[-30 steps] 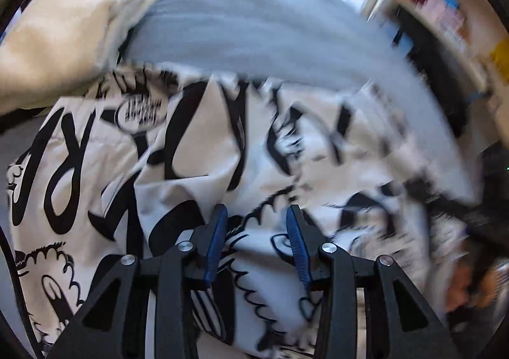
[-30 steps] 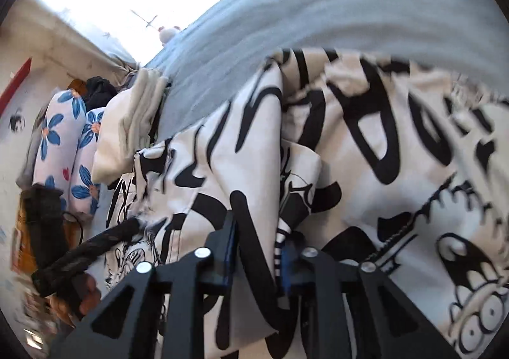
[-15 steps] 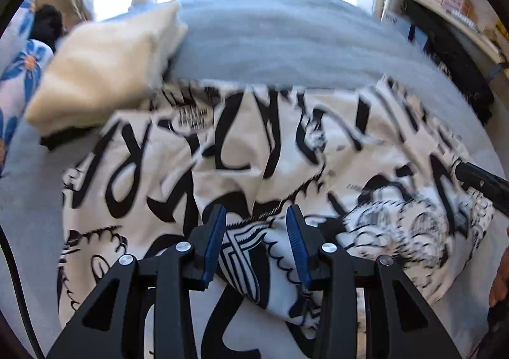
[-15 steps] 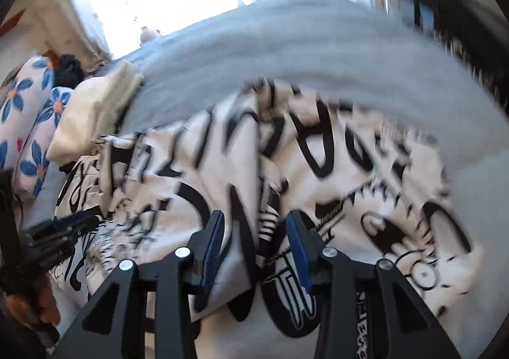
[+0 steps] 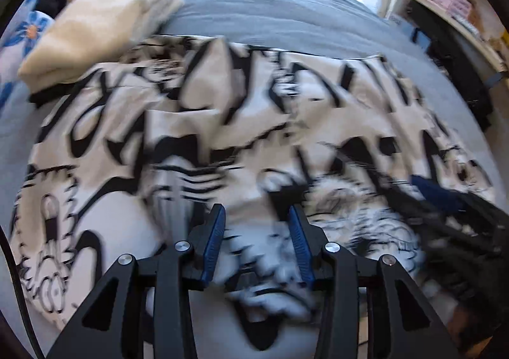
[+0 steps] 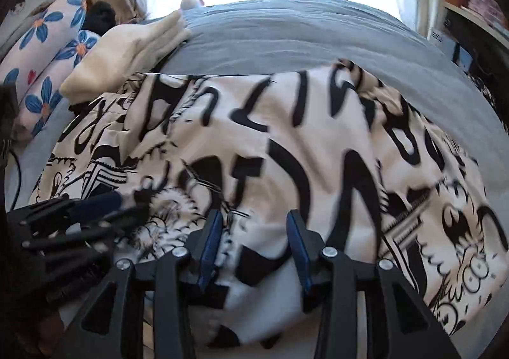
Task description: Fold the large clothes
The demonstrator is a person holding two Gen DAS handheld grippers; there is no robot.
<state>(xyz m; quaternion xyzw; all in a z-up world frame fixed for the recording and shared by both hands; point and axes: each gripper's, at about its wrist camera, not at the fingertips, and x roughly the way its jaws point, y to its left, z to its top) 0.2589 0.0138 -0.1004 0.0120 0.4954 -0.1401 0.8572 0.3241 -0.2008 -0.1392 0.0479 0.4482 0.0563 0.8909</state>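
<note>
A large white garment with black cartoon print lies spread in folds on the grey bed; it also fills the right wrist view. My left gripper is open just above the garment's near part, nothing between its blue pads. My right gripper is open too, over the near edge of the cloth. The right gripper shows blurred at the right of the left wrist view. The left gripper shows at the left of the right wrist view.
A folded cream garment lies at the bed's far left, also in the right wrist view. Floral pillows lie beside it. A shelf with boxes stands at the right. A bright window is behind the bed.
The right gripper was shut on a fold of the garment a second ago and has opened. Both grippers have pulled back toward the near edge, and the garment lies flatter.
</note>
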